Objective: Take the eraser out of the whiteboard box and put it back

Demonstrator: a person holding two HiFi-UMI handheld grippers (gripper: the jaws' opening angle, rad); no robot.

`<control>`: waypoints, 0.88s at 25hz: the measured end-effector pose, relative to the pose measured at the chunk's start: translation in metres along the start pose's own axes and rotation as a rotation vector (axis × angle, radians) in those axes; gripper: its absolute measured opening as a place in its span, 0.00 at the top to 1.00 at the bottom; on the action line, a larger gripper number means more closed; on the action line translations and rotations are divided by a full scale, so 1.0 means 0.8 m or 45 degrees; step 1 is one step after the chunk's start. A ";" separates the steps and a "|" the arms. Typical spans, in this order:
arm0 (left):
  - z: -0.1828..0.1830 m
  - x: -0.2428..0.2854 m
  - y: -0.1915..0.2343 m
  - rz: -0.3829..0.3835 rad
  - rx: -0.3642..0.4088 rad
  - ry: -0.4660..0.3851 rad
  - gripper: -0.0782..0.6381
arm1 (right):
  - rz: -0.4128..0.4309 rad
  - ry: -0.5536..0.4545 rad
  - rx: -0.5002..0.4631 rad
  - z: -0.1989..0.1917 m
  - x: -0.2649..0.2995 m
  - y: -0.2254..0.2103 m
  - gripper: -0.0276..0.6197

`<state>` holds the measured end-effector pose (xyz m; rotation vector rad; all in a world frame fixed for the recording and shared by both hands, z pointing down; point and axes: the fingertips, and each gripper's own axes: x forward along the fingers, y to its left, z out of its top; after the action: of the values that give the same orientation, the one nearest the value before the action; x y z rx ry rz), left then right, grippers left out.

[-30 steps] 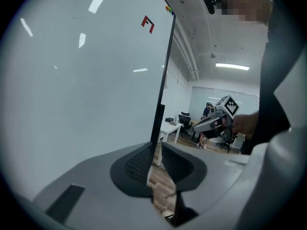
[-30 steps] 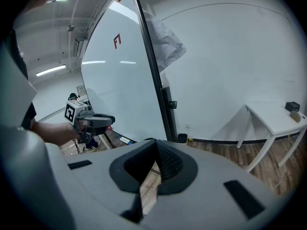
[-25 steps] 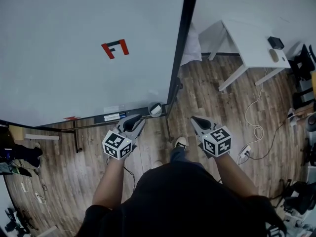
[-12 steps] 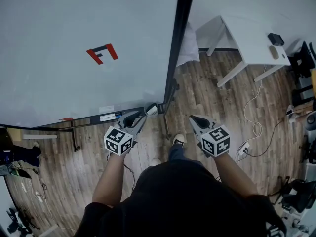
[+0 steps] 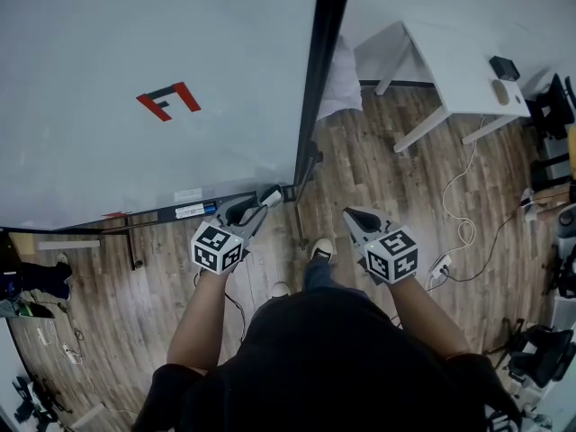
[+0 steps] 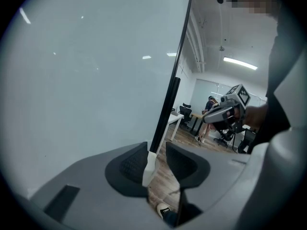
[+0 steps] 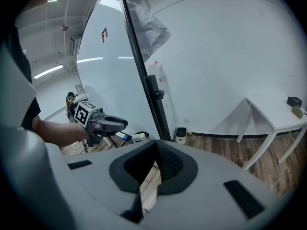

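The eraser, white with a dark part, lies in the black box at the right end of the whiteboard rail. My left gripper points at it from just below, its tips right beside it. Its jaws have just been opening; in the left gripper view they stand apart, with a white edge showing in the gap and no pad pressed on it. My right gripper hangs to the right over the floor, jaws meeting at the tips, empty. The right gripper view shows the eraser beyond the left gripper.
The board's black frame post runs up beside the eraser box. A labelled marker lies on the rail. A white table stands at the back right, with cables on the wood floor. A small white box sits by the wall.
My left gripper has moved forward and down until its tips stand by the eraser, and its jaws have parted. The right gripper has barely shifted.
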<state>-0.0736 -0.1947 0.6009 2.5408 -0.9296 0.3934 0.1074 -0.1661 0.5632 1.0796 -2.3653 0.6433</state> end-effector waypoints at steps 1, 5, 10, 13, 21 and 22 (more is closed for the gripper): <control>-0.001 0.002 0.001 0.001 -0.001 0.006 0.71 | 0.001 0.002 0.000 -0.001 0.000 -0.001 0.97; -0.006 0.013 0.007 0.009 -0.004 0.022 0.69 | 0.002 0.009 0.001 -0.002 0.003 -0.007 0.97; -0.015 0.027 0.010 0.011 0.014 0.065 0.65 | 0.003 0.021 0.005 -0.006 0.005 -0.013 0.97; -0.017 0.035 0.008 0.015 0.038 0.087 0.62 | 0.002 0.024 0.006 -0.006 0.004 -0.017 0.97; -0.032 0.056 0.009 0.050 0.114 0.151 0.57 | 0.004 0.043 0.016 -0.020 -0.001 -0.025 0.96; -0.034 0.057 0.011 0.059 0.115 0.154 0.57 | 0.004 0.047 0.017 -0.023 -0.001 -0.027 0.97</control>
<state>-0.0488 -0.2133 0.6451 2.5473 -0.9461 0.6082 0.1285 -0.1673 0.5817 1.0611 -2.3343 0.6755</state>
